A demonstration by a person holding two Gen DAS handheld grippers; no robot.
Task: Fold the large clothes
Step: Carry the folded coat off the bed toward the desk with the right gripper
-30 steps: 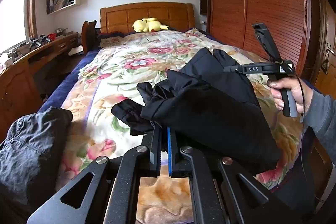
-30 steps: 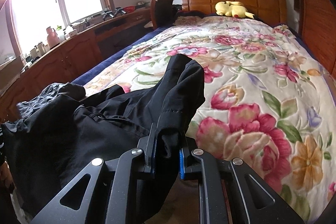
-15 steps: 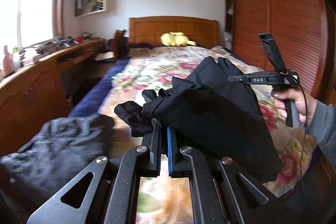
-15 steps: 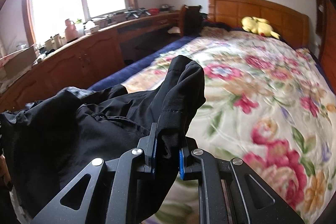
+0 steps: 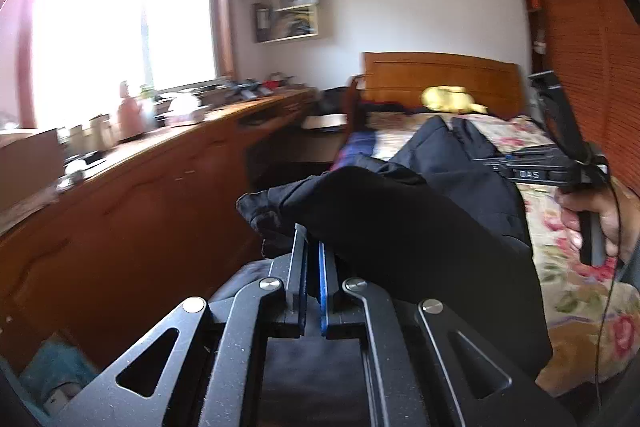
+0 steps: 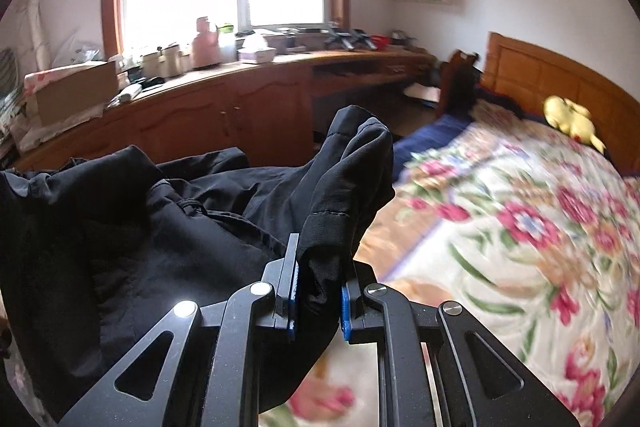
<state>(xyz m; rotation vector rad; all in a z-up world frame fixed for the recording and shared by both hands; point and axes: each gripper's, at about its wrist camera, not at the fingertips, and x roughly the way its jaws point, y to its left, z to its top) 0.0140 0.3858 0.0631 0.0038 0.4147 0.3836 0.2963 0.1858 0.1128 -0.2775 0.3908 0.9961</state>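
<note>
Fingers (image 6: 290,267) pinching black garment (image 6: 168,227), both grippers

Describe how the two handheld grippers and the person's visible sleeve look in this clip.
Both the left gripper and the right gripper are matte black linkage frames with silver pivot pins and blue pads. The right one bears white DAS lettering and a thin black cable. The sleeve is grey.

Left tool (image 5: 312,259) pinches an edge of the black garment (image 5: 400,227), which drapes rightward over the floral bed (image 5: 576,291). At right, a hand (image 5: 600,223) grips the other tool's handle. Cluttered wooden tabletop (image 5: 200,131) runs beneath the window (image 5: 120,15).
</note>
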